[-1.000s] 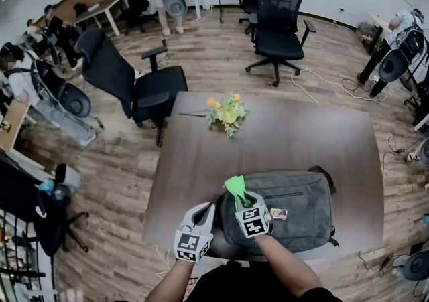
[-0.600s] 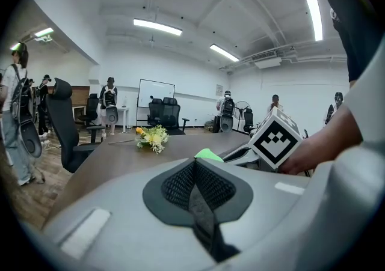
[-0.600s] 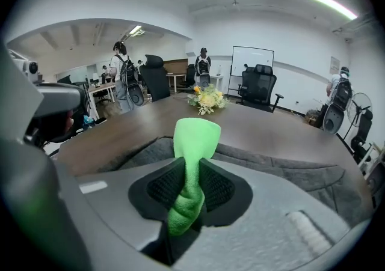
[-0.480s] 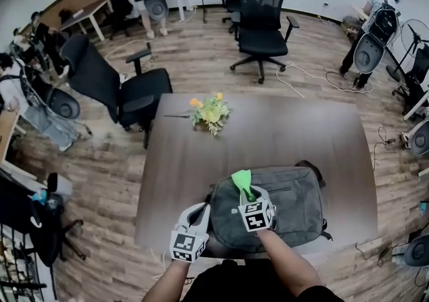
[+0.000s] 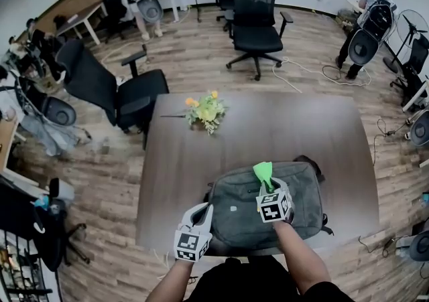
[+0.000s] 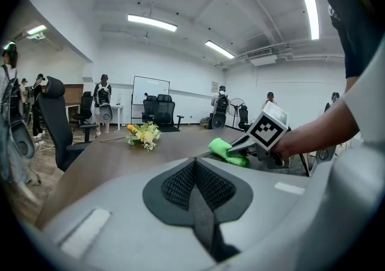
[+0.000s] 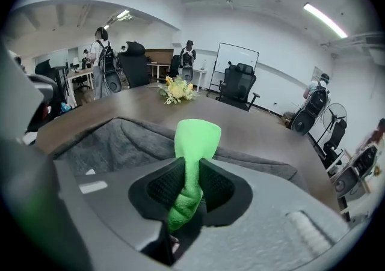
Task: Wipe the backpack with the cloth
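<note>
- Green cloth [image 7: 195,143] is pinched in the right gripper [image 5: 267,187]. The jaws press on its bunched middle, and a loose flap stands out ahead of the jaw tips.
- Left gripper [image 6: 195,187] has its jaws pressed together with nothing between them. It sits to the left of the right gripper, at the left end of the bag. I cannot tell whether it touches the fabric.
- Key relation: the backpack [image 5: 305,203] lies directly under and ahead of the right gripper, which is over the top panel roughly mid-bag. Judgement: this is the working arm. The cloth flap looks to be at or just above the fabric, but contact is not confirmed.
- The backpack's long axis runs left to right across the person, parallel to the near edge of the table [image 5: 268,126]. Judgement: the longest unbroken strokes run sideways from the gripper, with more bag open to its right than ahead.
- Backpack appearance: grey woven fabric, lying flat with its broad face up. It shows soft creases, a small pale tag to the left of the gripper and a dark handle loop at the far side.
- A flower bunch [image 5: 204,112] sits well ahead and to the left, clear of the work.
</note>
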`<state>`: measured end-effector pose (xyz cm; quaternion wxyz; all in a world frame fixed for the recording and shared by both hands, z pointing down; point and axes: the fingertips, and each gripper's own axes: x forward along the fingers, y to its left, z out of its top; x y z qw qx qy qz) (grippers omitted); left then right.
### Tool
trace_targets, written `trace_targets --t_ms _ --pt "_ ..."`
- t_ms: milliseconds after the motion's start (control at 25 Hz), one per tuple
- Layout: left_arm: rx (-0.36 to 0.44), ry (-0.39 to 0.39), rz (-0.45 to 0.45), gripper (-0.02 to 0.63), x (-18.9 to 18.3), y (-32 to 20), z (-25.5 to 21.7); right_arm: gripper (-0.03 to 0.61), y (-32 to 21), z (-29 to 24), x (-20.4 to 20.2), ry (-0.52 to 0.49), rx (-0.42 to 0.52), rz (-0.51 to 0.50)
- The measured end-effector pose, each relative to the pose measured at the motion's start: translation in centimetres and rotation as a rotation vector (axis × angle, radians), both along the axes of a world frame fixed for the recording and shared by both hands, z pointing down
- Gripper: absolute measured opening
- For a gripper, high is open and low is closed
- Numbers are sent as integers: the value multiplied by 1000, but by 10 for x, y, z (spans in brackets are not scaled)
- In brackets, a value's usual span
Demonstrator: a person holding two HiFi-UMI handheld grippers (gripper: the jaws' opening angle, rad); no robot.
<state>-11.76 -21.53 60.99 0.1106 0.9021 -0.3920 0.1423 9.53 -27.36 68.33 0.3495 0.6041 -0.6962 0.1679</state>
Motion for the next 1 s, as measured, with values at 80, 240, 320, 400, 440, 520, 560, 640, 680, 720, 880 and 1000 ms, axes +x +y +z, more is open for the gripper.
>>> trace_targets --t_ms 80,240,320,400,440,520,560,640,680,720,880,1000 --pt "6 2 2 20 4 0 -1 78 0 -3 16 33 0 13" --pt "-7 3 11 20 9 2 -2 78 2 -7 46 72 -4 68" --pt "5 10 14 20 12 1 -1 78 6 -8 61 94 -14 92" --pt "15 12 18 20 14 0 -2 78 9 -9 74 116 -23 110" --pt "17 13 20 20 15 0 -3 78 10 -10 80 127 -25 119" --pt "16 13 27 20 18 -1 -4 78 14 -12 95 148 -29 142" --pt "16 14 30 20 20 -2 -4 78 15 -14 102 157 -29 155" --pt "17 13 38 20 23 -3 -5 78 17 -18 116 169 -24 180" --pt "19 15 41 20 25 -3 -4 78 18 -21 122 172 -19 191" --pt "24 20 42 20 26 -4 -4 78 19 -24 128 173 -14 203" --pt "32 29 48 20 31 -4 -3 78 24 -33 145 175 -4 240" --pt "35 29 51 20 35 -5 -3 78 25 -36 151 173 3 251"
